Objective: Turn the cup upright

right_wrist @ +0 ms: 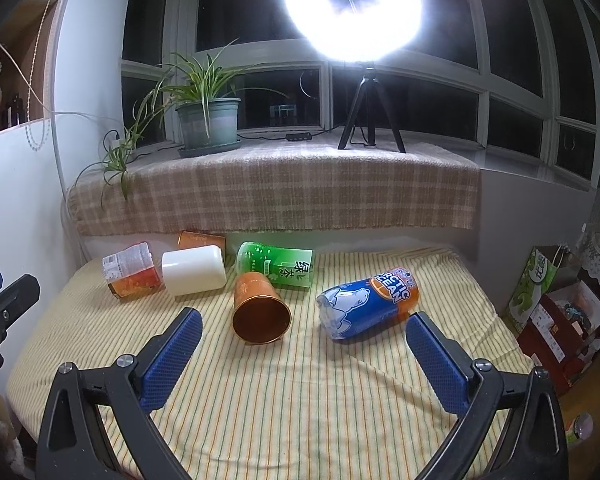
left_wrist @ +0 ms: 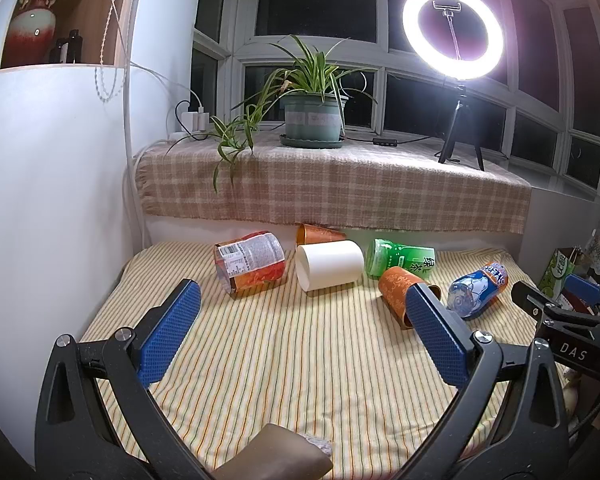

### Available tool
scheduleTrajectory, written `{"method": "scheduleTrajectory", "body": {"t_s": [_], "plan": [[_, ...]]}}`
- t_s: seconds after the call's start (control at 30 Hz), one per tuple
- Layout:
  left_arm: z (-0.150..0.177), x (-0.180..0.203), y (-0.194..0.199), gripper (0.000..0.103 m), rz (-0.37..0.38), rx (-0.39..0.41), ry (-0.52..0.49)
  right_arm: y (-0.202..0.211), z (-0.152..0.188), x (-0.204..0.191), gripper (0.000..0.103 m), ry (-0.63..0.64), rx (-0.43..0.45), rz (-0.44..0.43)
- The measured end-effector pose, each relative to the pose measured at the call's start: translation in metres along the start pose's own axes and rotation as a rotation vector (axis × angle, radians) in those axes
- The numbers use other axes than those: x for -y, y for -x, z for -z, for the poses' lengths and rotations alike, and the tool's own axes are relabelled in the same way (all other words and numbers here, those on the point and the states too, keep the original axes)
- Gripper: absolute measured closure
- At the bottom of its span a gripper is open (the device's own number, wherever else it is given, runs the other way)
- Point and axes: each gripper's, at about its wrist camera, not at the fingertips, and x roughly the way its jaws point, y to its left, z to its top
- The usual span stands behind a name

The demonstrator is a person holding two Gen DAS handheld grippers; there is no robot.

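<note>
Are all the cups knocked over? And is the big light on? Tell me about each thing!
white cup: lying on its side
near orange cup: on its side, mouth toward the camera
far orange cup: on its side, behind the white one
green cup: on its side
blue cup: on its side
red-label cup: on its side
ring light: on
left gripper: jaws open, empty
right gripper: jaws open, empty

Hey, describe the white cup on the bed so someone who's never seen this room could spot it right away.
Find the yellow striped cloth below the plaid-covered windowsill. Near its back edge lies a row of toppled containers; the white cup is on its side between the red-labelled jar and the green tea bottle. It is the only plain, unprinted one, with its open mouth facing left.
</note>
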Motion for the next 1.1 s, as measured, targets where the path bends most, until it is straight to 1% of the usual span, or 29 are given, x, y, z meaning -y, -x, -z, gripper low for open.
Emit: {"method": "scheduleTrajectory", "body": {"t_s": [0.5, 0.87, 1.1], "plan": [[-0.001, -0.008, -0.002, 0.000, -0.015, -0.013, 0.012, -0.006, -0.004, -0.008, 0.000, 0.025, 0.000, -0.017], [0.001, -0.026, -0.005, 0.000, -0.046, -0.028, 0.032, -0.016, -0.010, -0.023, 0.000, 0.068, 0.000, -0.046], [0.005, -0.043, -0.006, 0.000, -0.075, -0.037, 0.041, -0.024, -0.017, -0.039, 0.000, 0.117, 0.004, -0.076]]}}
